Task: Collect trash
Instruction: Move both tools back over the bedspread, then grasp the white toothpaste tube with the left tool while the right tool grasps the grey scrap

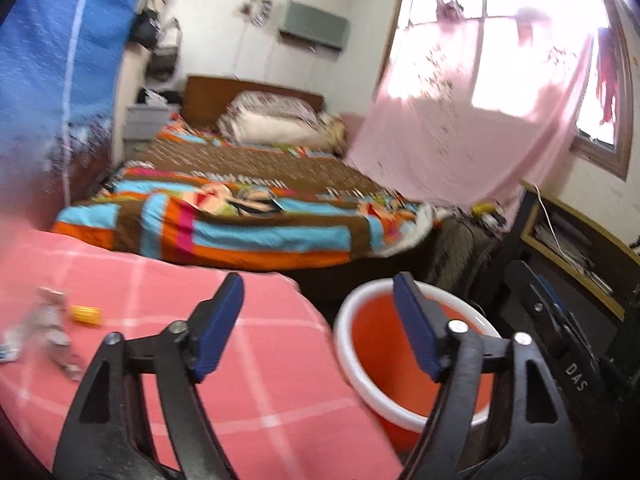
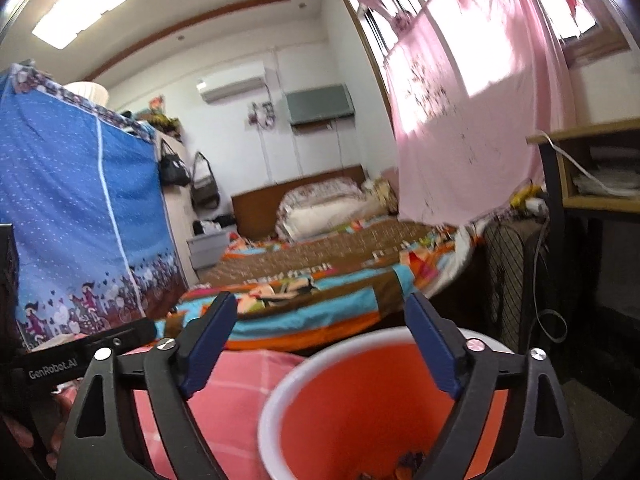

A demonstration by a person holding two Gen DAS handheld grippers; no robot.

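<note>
An orange bin with a white rim (image 1: pixel 352 322) stands beside a table with a pink checked cloth (image 1: pixel 248 368). My left gripper (image 1: pixel 318 328) is open and empty above the table's right edge, next to the bin. On the cloth at the left lie a crumpled silvery wrapper (image 1: pixel 50 330) and a small yellow piece (image 1: pixel 85 314). My right gripper (image 2: pixel 320 344) is open and empty, held over the bin (image 2: pixel 280 392). Some dark scraps (image 2: pixel 408 462) lie in the bin's bottom. The right gripper's body (image 1: pixel 560 344) shows at the right of the left wrist view.
A bed with a striped colourful blanket (image 1: pixel 248 216) stands behind the table. A blue fabric wardrobe (image 2: pixel 76 216) is at the left. A pink curtain (image 2: pixel 464 112) hangs at the right, with a wooden desk (image 2: pixel 592 168) and a dark fan grille (image 2: pixel 508 280) below it.
</note>
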